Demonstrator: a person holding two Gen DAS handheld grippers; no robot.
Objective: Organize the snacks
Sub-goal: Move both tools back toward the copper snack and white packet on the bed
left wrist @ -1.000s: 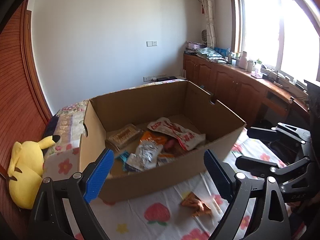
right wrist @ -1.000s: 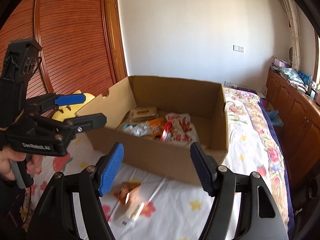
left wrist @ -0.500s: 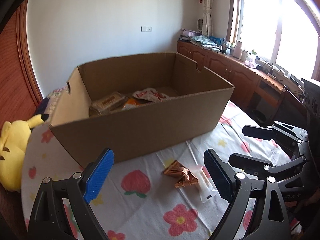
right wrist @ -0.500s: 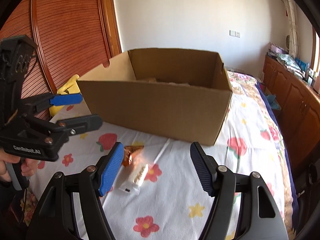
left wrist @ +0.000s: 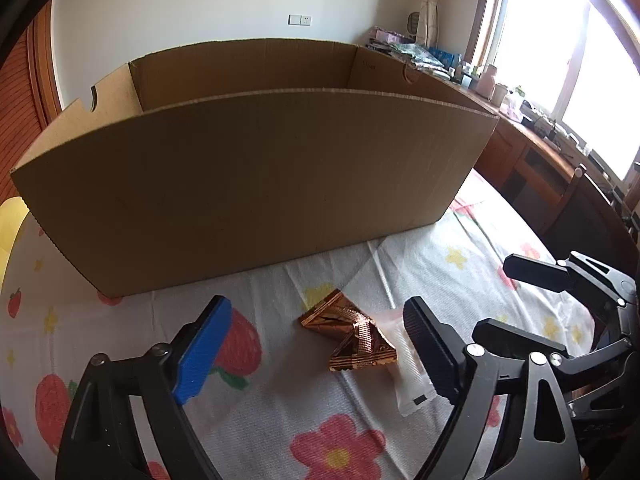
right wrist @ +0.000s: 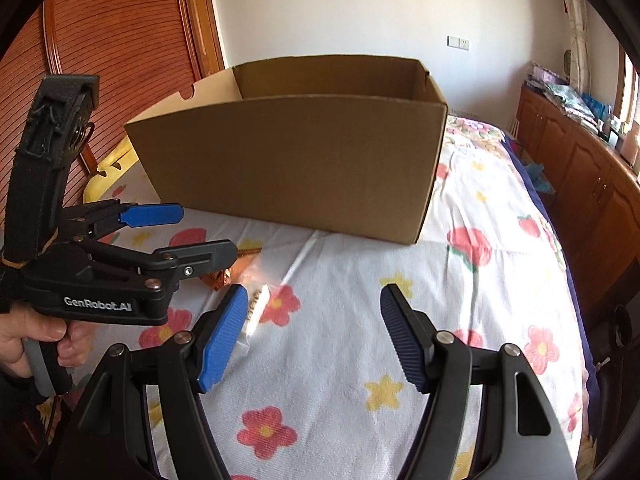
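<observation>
Copper-foil snack (left wrist: pixel 352 336) lies on the flowered bedsheet (left wrist: pixel 440 272) between the left gripper's (left wrist: pixel 316 354) wide-open fingers, apparently pointing toward the box (left wrist: pixel 256 184); right gripper (right wrist: pixel 312 338), also wide, hangs farther off.

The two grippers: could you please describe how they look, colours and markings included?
Both are black plastic frames with silver pivot screws. The left gripper has one blue ribbed pad and one black finger, with white "GenRobot.AI" lettering and a grey trigger in a bare hand. The right gripper has blue ribbed pads.
</observation>
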